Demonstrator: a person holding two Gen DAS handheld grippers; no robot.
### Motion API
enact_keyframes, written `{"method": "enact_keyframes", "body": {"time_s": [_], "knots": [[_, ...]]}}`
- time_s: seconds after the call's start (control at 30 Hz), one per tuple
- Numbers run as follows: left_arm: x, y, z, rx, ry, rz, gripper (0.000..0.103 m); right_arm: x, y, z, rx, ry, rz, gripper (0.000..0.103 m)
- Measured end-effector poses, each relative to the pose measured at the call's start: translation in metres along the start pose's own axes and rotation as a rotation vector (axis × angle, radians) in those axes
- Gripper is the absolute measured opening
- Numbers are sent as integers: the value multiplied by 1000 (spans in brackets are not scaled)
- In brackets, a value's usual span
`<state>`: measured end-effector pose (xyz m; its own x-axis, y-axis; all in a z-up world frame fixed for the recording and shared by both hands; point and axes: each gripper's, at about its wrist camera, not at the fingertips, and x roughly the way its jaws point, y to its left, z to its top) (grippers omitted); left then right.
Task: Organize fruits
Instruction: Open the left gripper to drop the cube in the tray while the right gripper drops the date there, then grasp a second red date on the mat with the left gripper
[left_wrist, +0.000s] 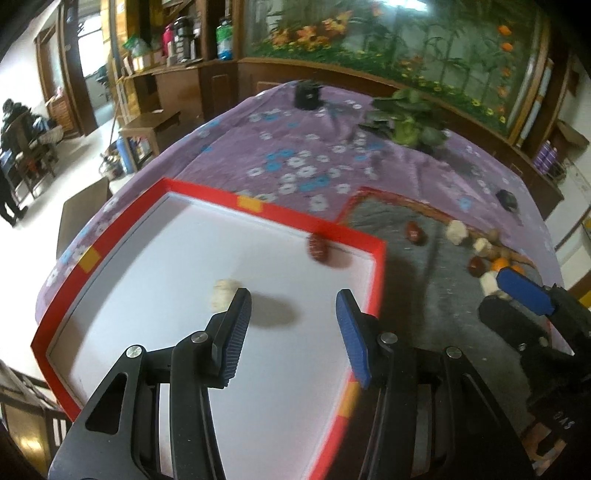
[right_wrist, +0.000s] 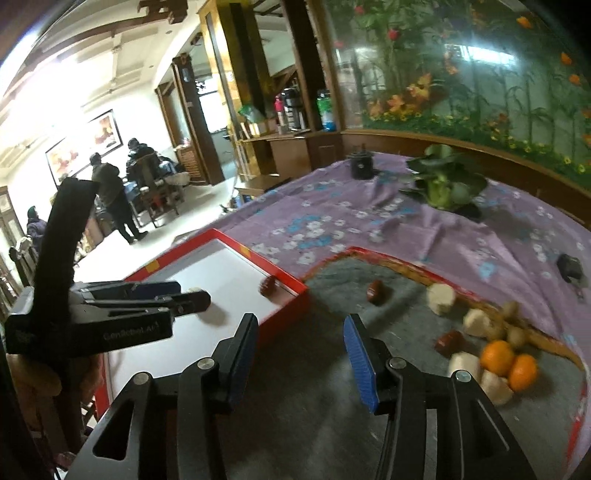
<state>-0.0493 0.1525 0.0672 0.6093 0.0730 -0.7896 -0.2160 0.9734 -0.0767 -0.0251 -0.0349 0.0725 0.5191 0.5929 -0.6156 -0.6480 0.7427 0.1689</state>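
We hold our left gripper (left_wrist: 293, 332) over the red box (left_wrist: 277, 212) with the white floor. Its fingers (left_wrist: 236, 332) are spread wide and hold nothing. Our right gripper (right_wrist: 301, 363) is over the gray mat (right_wrist: 332, 406), just right of the box. Its fingers (right_wrist: 360, 363) are spread too, with nothing between them.

Two things are in the box. A pale chunk (left_wrist: 223, 293) lies near the left finger. A dark red date (left_wrist: 319, 249) is at the far right corner, blurred, with its long side pointing from near to far.

More food lies on the mat. One date (right_wrist: 375, 290) is near the far edge. To the right we see pale chunks (right_wrist: 441, 297), another date (right_wrist: 448, 339), small brown balls (right_wrist: 511, 310) and two oranges (right_wrist: 498, 356) that touch. Nothing stands between our grippers and the fruits.

The tabletop has a purple cloth (right_wrist: 406, 236) with flowers. A leafy green vegetable (right_wrist: 443, 184) and a black cup (right_wrist: 362, 164) sit at the far side. Behind is a wall picture of plants (right_wrist: 461, 66). Far left, people (right_wrist: 114, 192) stand in a bright room.
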Motion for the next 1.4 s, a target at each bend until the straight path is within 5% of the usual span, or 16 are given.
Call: {"method": "enact_keyframes", "body": {"time_s": [0.63,1.4], "knots": [[11,-99,10,106,31,-102,48,-71,-64,-46,99,-48,-145,58],[109,-121,73,14,209,-136,47,-67,-110,-54,193,-45,-89,58]]}}
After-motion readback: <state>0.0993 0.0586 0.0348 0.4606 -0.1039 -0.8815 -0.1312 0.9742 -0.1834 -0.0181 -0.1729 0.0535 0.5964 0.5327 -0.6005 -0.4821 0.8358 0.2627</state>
